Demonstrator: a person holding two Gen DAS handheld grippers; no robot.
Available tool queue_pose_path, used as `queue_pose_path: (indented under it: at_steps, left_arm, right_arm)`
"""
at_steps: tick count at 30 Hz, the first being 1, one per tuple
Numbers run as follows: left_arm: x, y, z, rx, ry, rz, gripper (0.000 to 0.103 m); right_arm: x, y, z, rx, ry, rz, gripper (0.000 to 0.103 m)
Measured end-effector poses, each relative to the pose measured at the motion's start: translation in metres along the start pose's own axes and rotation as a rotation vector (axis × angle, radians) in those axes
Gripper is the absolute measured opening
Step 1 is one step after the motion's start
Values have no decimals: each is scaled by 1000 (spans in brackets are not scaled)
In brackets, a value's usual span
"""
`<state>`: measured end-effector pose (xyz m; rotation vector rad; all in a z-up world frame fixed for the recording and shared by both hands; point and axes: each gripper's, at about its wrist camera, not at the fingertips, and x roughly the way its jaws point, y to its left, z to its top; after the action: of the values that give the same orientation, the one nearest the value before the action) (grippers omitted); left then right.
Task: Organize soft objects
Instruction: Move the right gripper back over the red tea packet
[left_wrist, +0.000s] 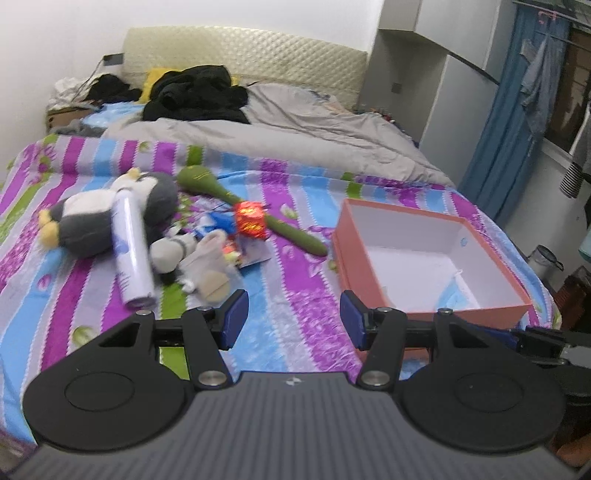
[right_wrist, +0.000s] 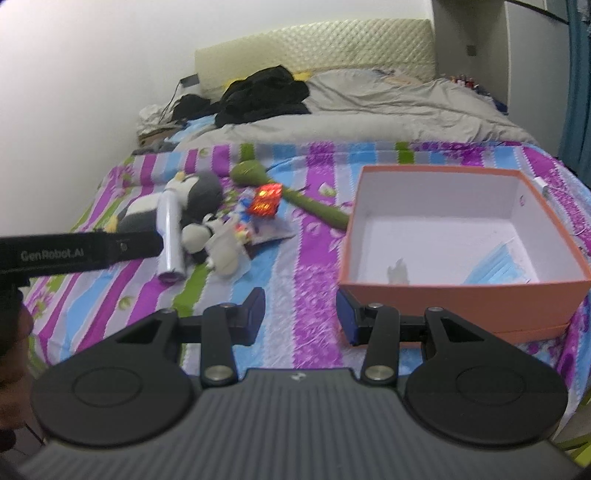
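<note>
Jaws on both grippers stand apart with nothing between them: my left gripper (left_wrist: 293, 319) and my right gripper (right_wrist: 301, 315) each hang over the striped bedspread (left_wrist: 291, 229), empty.

I take the orange box (right_wrist: 461, 291) as my landmark. It sits open on the bed, white inside and almost bare, with what looks like a pale blue face mask (right_wrist: 498, 266) in its near corner. My right gripper's outer jaw sits just in front of the box's near wall.

Well to the left of the box lies the heap of soft things: a grey and white plush penguin (left_wrist: 92, 221) farthest from it, a smaller grey plush (left_wrist: 177, 254) nearer, and a long green plush (left_wrist: 236, 201) whose tip reaches closest to the box. A white tube (left_wrist: 133, 254) lies across the penguin, and a shiny red packet (left_wrist: 251, 219) rests on the green plush.

I judge the sorting barely begun: this is the approach before a pick. Next I need to steer one gripper onto a plush, likely the green one, and close on its narrow body without catching the packet.
</note>
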<state>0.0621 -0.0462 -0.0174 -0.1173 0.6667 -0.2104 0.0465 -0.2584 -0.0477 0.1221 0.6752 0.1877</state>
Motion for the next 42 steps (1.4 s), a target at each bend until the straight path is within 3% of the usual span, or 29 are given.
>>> queue_pose_path:
  at_steps: [13, 42]
  left_arm:
    - [6, 43, -20, -97, 45, 64, 61]
    - [136, 96, 15, -180, 150, 112, 61]
  right_arm:
    - [24, 21, -2, -19, 54, 50, 46]
    - [140, 23, 54, -49, 133, 73, 46]
